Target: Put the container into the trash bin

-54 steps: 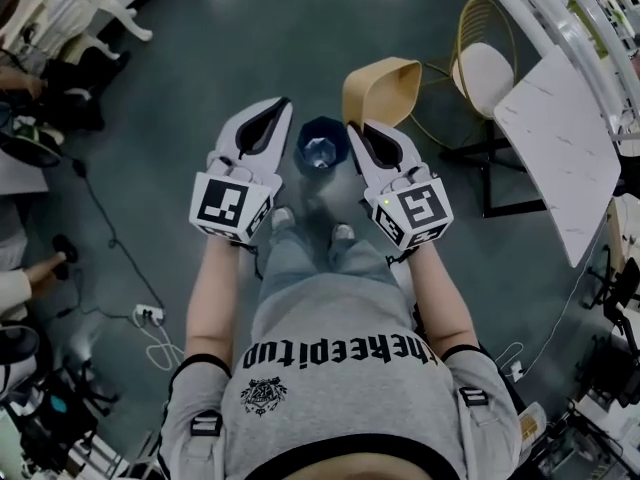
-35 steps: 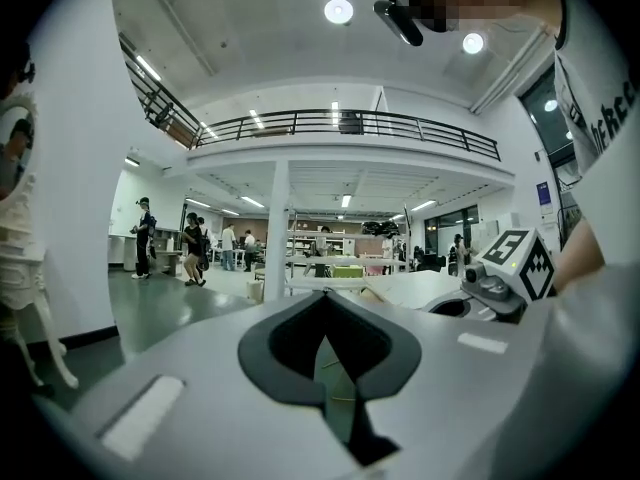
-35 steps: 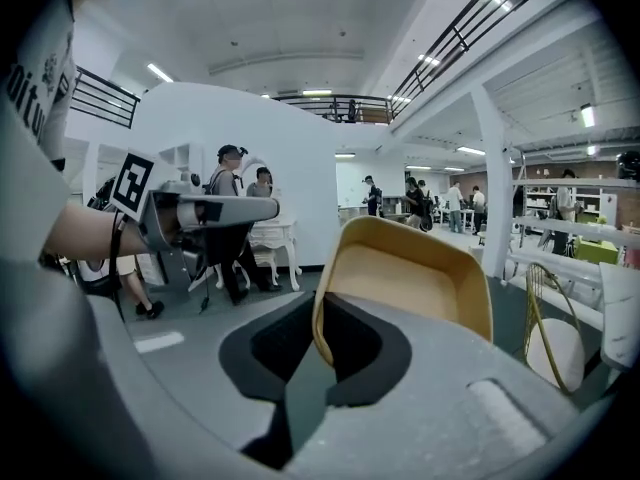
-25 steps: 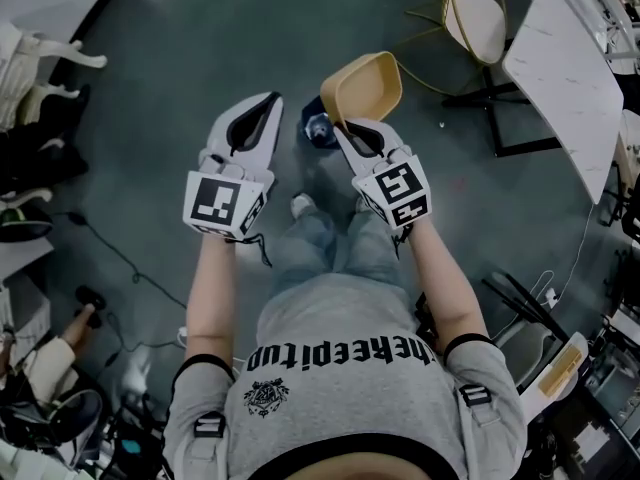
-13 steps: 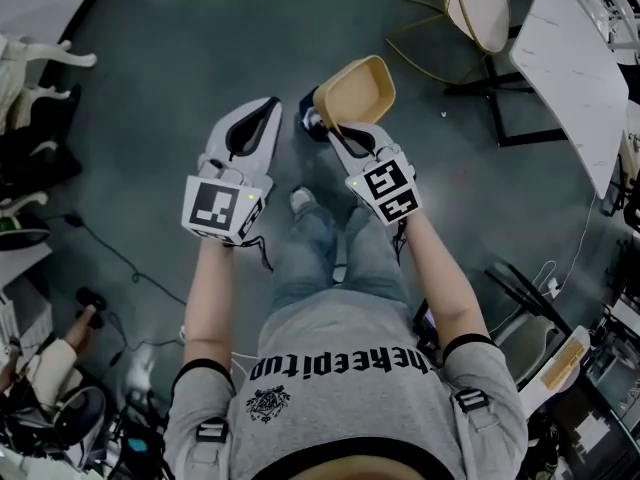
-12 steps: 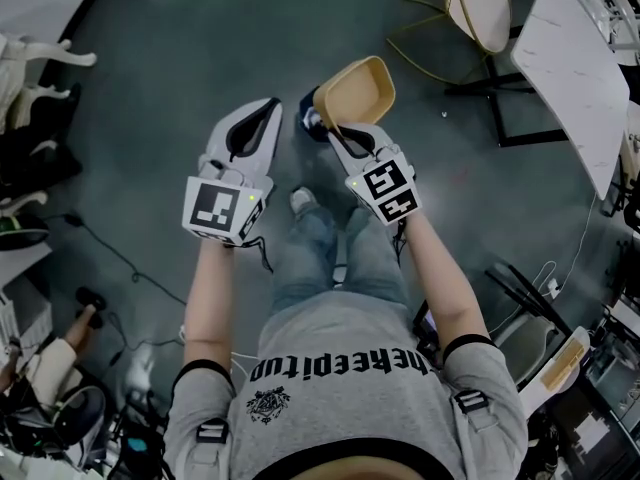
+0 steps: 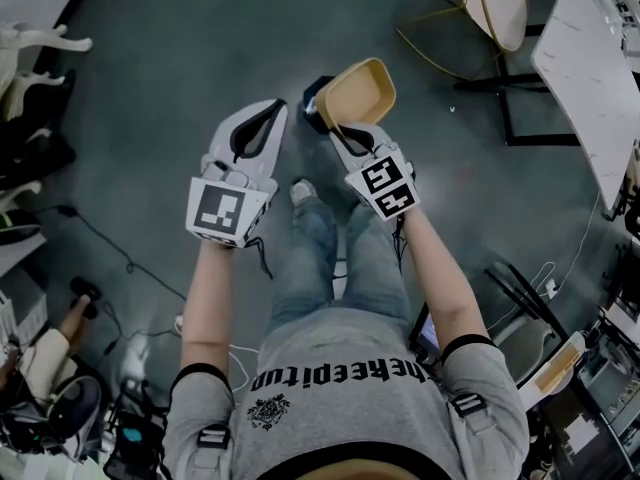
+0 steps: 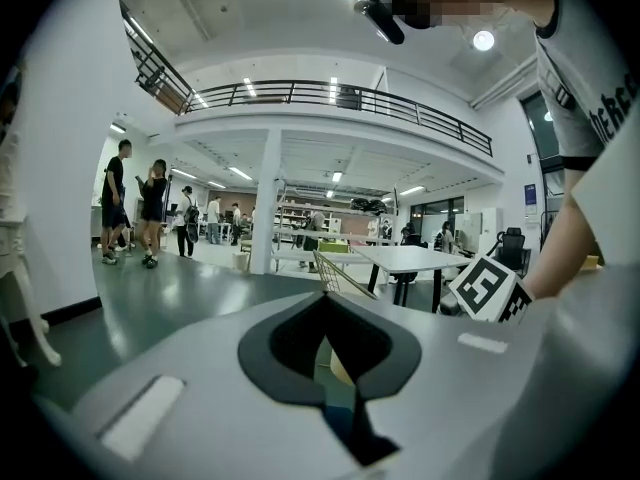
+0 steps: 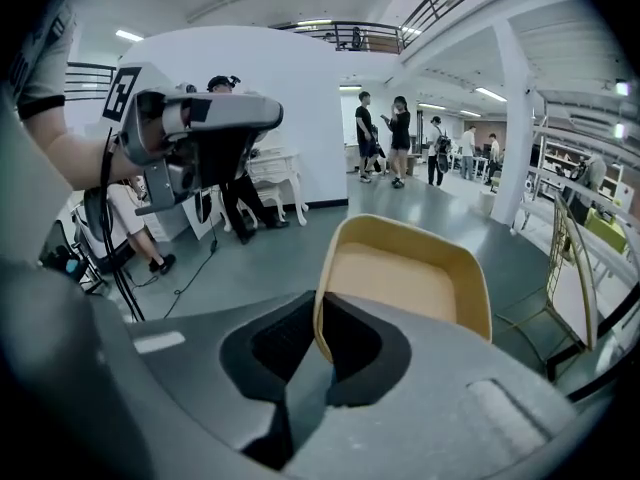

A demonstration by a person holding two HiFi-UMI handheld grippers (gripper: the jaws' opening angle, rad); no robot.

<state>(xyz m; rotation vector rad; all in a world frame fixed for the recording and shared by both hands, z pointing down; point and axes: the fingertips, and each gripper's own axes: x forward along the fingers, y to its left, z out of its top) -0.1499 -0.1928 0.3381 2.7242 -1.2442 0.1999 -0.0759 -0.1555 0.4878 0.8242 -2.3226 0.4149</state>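
Pinching the near rim of a tan, rounded-rectangular plastic container [image 9: 405, 278], the right gripper [image 9: 320, 320] is gripping the thin wall tightly, with one jaw inside it and one outside. It is holding the container tipped up, so that the open side is facing back toward the person. The left gripper [image 8: 323, 300] is carrying nothing, and its jaws are pressing together tip to tip around an empty hollow. In the head view, the container is hanging over a small dark blue trash bin [image 7: 312, 106] that is standing on the grey floor [image 7: 170, 58]. It is covering most of the bin, and only the bin's left edge is showing. The left gripper is hovering just to the left of the bin, apart from the container. A gold wire chair with a white seat [image 7: 497, 6] and a white marble-patterned table [image 7: 590, 63] are standing well apart on the right.
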